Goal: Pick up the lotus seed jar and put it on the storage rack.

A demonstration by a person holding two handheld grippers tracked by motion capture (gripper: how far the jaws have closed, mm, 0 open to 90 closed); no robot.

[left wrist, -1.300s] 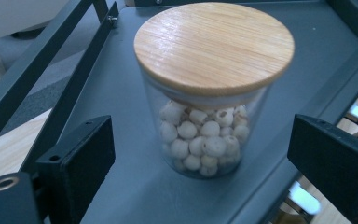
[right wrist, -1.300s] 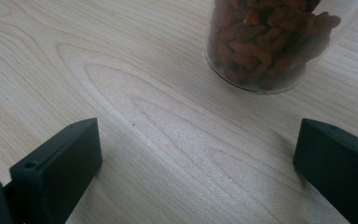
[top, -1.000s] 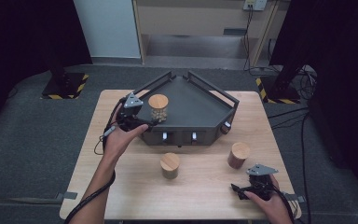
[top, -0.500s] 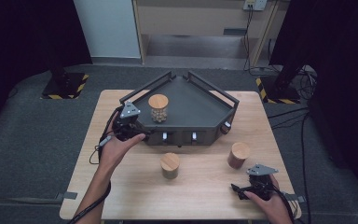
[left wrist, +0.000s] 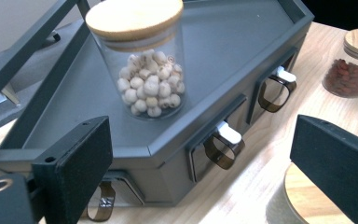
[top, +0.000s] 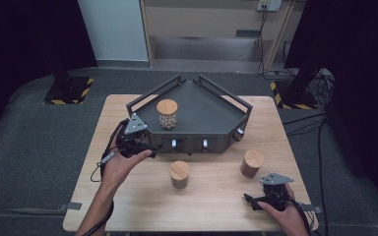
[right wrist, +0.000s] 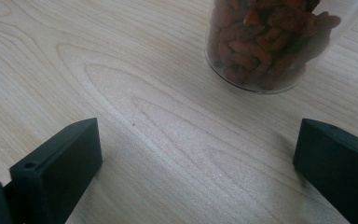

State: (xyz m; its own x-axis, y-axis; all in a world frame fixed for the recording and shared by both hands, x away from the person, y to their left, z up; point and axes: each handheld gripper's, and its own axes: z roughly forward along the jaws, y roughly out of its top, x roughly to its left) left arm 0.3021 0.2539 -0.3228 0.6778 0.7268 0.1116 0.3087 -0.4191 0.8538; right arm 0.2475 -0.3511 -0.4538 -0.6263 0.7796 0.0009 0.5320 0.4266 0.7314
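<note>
A pale wooden table (top: 103, 147) fills the lower middle of the high view, with grey carpet on every side. At its far centre sits a dark grey angular tray (top: 211, 110) with raised rail edges and small drawers with translucent brown pull loops (left wrist: 223, 149) along its front face. On the tray's flat deck, toward its left, stands a clear glass jar of pale round seeds (top: 167, 114) with a round wooden lid, upright and apart from the rails.

The left gripper (top: 145, 147) hangs at the tray's left front corner, jaws spread wide and holding nothing; in the left gripper view its matte black blocks frame the tray's front edge.

Bare tabletop lies in front of the tray. A wooden-lidded jar (top: 179, 174) stands at lower centre, and a jar of reddish dried fruit (top: 251, 163) stands to its right.

The right gripper (top: 251, 200) rests low at the lower right corner, jaws wide apart and empty, the reddish jar just ahead of them.
</note>
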